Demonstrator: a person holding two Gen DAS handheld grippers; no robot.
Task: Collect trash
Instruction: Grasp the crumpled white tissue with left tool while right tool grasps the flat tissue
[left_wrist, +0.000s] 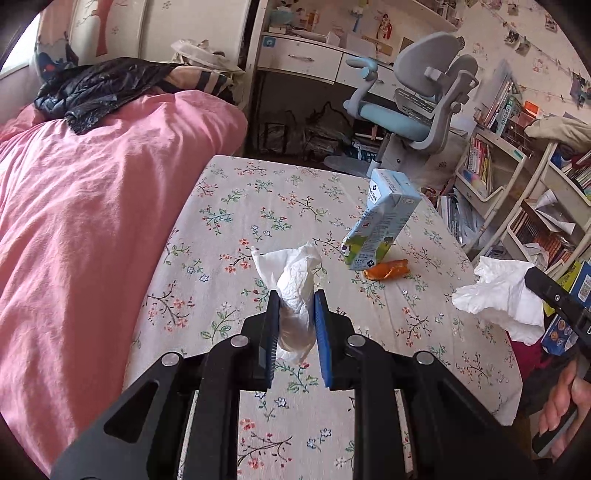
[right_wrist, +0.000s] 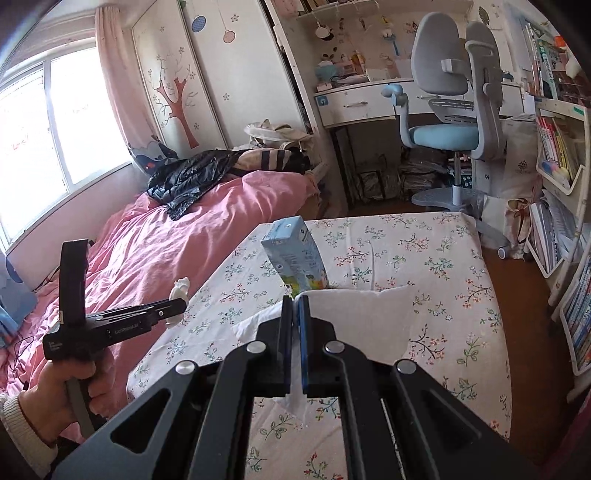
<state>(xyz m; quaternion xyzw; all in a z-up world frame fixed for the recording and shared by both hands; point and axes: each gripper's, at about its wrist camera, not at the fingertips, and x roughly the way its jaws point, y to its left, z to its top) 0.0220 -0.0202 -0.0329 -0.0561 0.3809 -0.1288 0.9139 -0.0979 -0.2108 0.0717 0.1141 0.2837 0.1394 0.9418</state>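
Note:
My left gripper (left_wrist: 295, 297) is shut on a crumpled white tissue (left_wrist: 291, 273) and holds it above the floral table (left_wrist: 229, 206). My right gripper (right_wrist: 295, 301) is shut on a second white tissue (right_wrist: 354, 314), which also shows in the left wrist view (left_wrist: 498, 295) at the table's right edge. A blue milk carton (left_wrist: 380, 218) stands on the table, tilted, and shows in the right wrist view (right_wrist: 295, 254) too. An orange wrapper (left_wrist: 386, 270) lies just in front of the carton. The left gripper also shows in the right wrist view (right_wrist: 177, 306), with its tissue (right_wrist: 180, 288).
A bed with a pink duvet (left_wrist: 92, 206) borders the table's left side, with a black plastic bag (left_wrist: 99, 88) on it. A grey-blue desk chair (left_wrist: 413, 107) and a desk (left_wrist: 306, 55) stand behind. Bookshelves (left_wrist: 524, 177) line the right.

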